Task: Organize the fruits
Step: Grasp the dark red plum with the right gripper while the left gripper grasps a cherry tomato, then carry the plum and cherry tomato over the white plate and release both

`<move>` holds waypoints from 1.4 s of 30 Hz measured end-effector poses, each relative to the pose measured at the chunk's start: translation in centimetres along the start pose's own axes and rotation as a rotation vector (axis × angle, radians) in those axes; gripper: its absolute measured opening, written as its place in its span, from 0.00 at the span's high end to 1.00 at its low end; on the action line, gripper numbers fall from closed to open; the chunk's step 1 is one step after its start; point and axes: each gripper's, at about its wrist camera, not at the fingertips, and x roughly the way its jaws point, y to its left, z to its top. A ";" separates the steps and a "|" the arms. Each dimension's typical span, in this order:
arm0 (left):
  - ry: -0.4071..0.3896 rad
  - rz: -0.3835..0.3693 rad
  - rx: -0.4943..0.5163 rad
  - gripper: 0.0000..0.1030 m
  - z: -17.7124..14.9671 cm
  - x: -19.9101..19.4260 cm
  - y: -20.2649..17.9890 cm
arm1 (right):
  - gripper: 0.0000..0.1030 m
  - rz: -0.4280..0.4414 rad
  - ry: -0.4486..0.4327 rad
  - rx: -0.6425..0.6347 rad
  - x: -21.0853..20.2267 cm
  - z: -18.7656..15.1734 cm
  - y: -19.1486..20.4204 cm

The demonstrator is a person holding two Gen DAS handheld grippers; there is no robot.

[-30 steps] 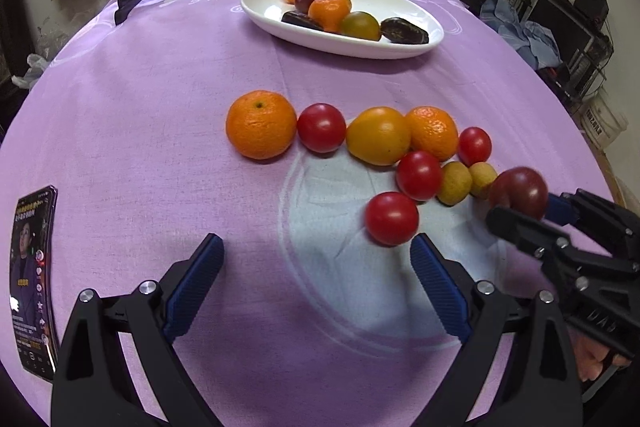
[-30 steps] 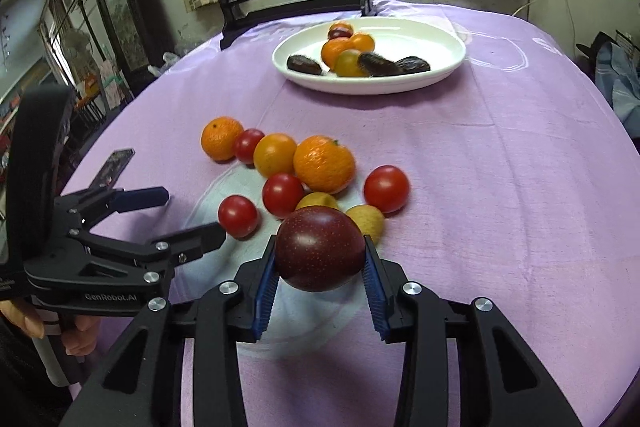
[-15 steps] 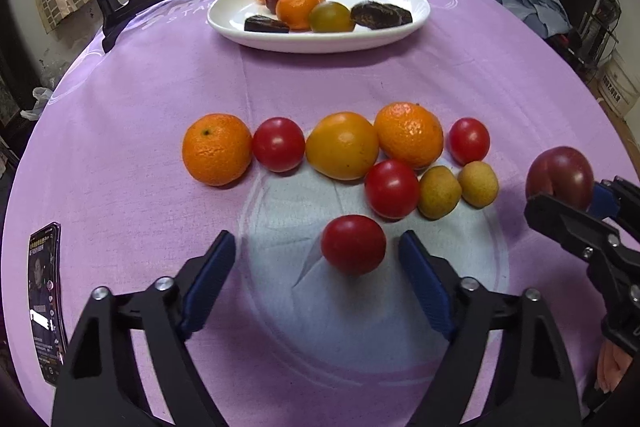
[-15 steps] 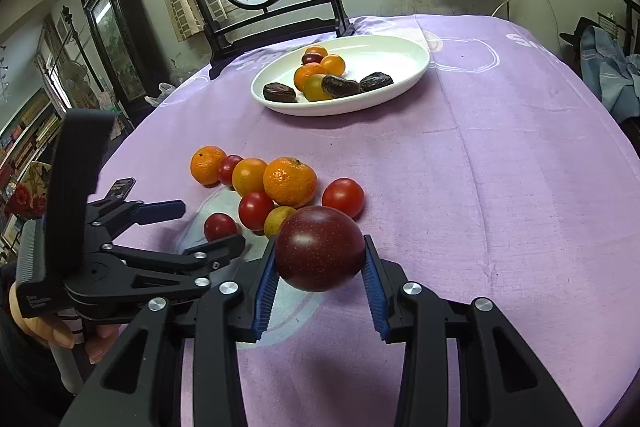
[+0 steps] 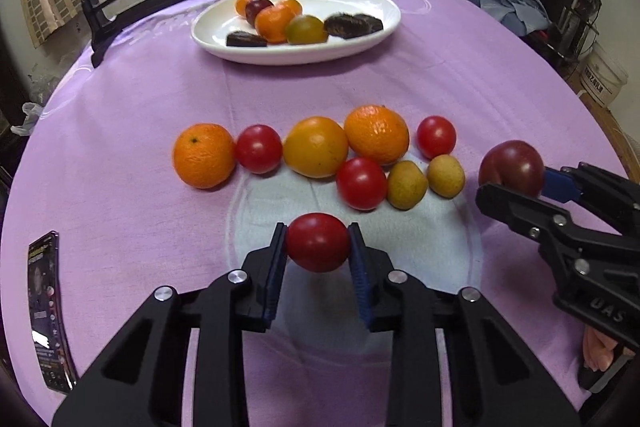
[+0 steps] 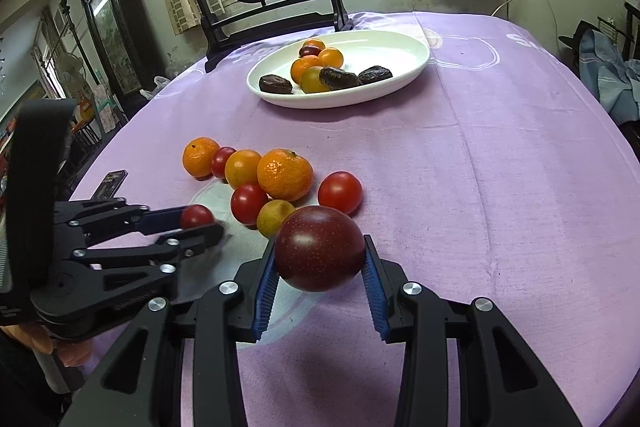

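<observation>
My left tongs, spread wide a second ago, are closing on a small round red tomato at lower centre; my right tongs still clench a dark red plum.

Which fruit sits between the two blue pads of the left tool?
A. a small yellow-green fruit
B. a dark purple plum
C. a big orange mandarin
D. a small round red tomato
D: the left tool is closing its blue pads on the small round red tomato; the right tool has the plum.
</observation>
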 end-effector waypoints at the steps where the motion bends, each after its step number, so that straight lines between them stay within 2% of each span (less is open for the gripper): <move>1: -0.008 -0.002 -0.001 0.71 0.0 -0.5 0.2 | 0.61 0.004 0.000 0.006 0.0 0.0 -0.1; 8: -0.065 0.016 -0.019 0.71 2.3 -3.2 2.0 | 0.61 0.064 -0.032 0.007 -2.0 1.5 0.4; 17: -0.113 0.031 -0.060 0.71 8.3 -2.3 3.3 | 0.61 -0.027 -0.085 -0.093 -2.1 7.3 0.6; 21: -0.124 0.066 -0.073 0.71 11.6 -0.4 3.7 | 0.61 -0.051 -0.095 -0.120 -0.3 10.5 0.7; 27: -0.097 0.107 -0.111 0.71 15.7 3.9 4.7 | 0.61 -0.065 -0.073 -0.130 4.3 14.2 0.4; 32: -0.106 0.122 -0.164 0.70 16.9 6.1 5.5 | 0.61 -0.081 -0.028 -0.096 7.9 15.9 -0.5; 35: -0.108 0.134 -0.159 0.69 17.2 7.0 5.4 | 0.61 -0.066 -0.013 -0.077 9.1 16.4 -0.9; 38: -0.110 0.136 -0.176 0.63 17.6 7.5 5.5 | 0.59 -0.050 -0.007 -0.049 10.0 16.8 -1.4; 41: -0.137 0.143 -0.216 0.39 17.7 7.0 6.1 | 0.57 -0.036 -0.007 -0.007 10.2 16.7 -2.1; 42: -0.156 0.157 -0.221 0.36 17.5 6.6 6.2 | 0.57 -0.035 -0.015 0.000 9.9 16.5 -2.2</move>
